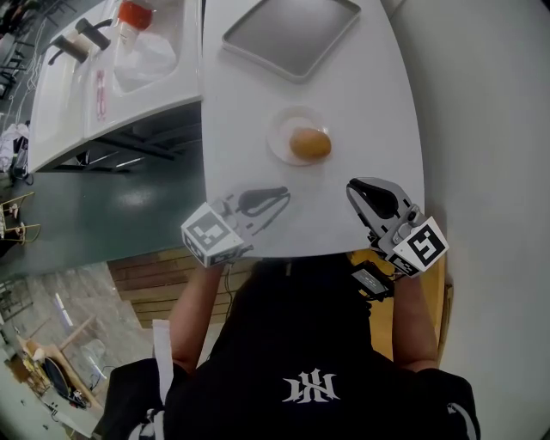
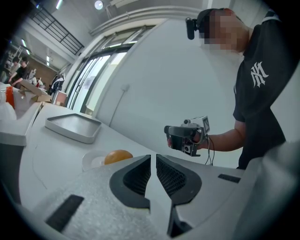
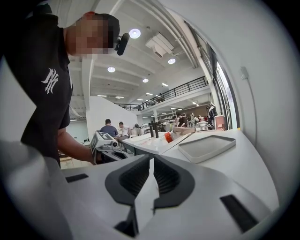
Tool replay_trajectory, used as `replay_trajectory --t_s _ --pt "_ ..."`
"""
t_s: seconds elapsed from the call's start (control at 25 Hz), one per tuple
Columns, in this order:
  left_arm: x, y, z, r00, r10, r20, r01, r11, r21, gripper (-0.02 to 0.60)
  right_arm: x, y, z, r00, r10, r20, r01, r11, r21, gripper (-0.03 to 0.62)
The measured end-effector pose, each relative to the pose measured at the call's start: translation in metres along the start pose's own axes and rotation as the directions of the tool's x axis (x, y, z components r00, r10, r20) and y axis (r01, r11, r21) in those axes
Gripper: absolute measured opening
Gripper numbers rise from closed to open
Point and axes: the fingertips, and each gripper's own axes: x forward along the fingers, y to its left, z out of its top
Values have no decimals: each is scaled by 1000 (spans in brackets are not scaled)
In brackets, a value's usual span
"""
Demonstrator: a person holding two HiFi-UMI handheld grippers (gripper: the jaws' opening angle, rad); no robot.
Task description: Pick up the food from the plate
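A golden-brown rounded piece of food (image 1: 309, 143) lies on a small white plate (image 1: 279, 137) in the middle of the white table (image 1: 369, 103). The left gripper view shows the same food (image 2: 118, 156) and plate (image 2: 90, 162) just beyond the jaws. My left gripper (image 1: 284, 196) hovers over the table's near left part, below and left of the plate. Its jaws stand shut (image 2: 153, 157) with nothing between them. My right gripper (image 1: 354, 187) is at the near right, short of the plate. It is also shut (image 3: 151, 159) and empty.
A grey rectangular tray (image 1: 292, 34) sits at the table's far end, beyond the plate. Across a gap to the left, another white table (image 1: 69, 112) holds a plastic bag, a red-lidded container (image 1: 133, 13) and dark bottles. The table's near edge runs close to the person's body.
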Motion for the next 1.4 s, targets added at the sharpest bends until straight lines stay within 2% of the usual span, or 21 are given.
replay_trajectory --t_s 0.4,0.56,0.64,0.92,1.12,1.4 --pt "34 23 0 999 43 3 -43 999 26 11 41 -18 -19 997 38 -69 -40 999 -33 23" --pt "42 30 -1 999 47 -4 -47 998 28 11 55 -24 -22 994 60 -91 -65 996 -55 97" --pt "47 34 -1 999 52 -8 -51 998 25 11 59 -33 -24 993 58 -103 -66 995 -70 104" --pt "63 40 -7 998 57 -16 -57 998 7 12 75 -58 -34 986 49 -158 -71 989 -132 215" --pt "69 45 -17 997 54 -46 -54 998 13 39 93 -65 -57 971 89 -220 -116 987 -111 256" --pt "62 57 -31 994 88 -70 -88 996 -5 48 113 -70 -78 954 108 -280 -159 973 -167 296"
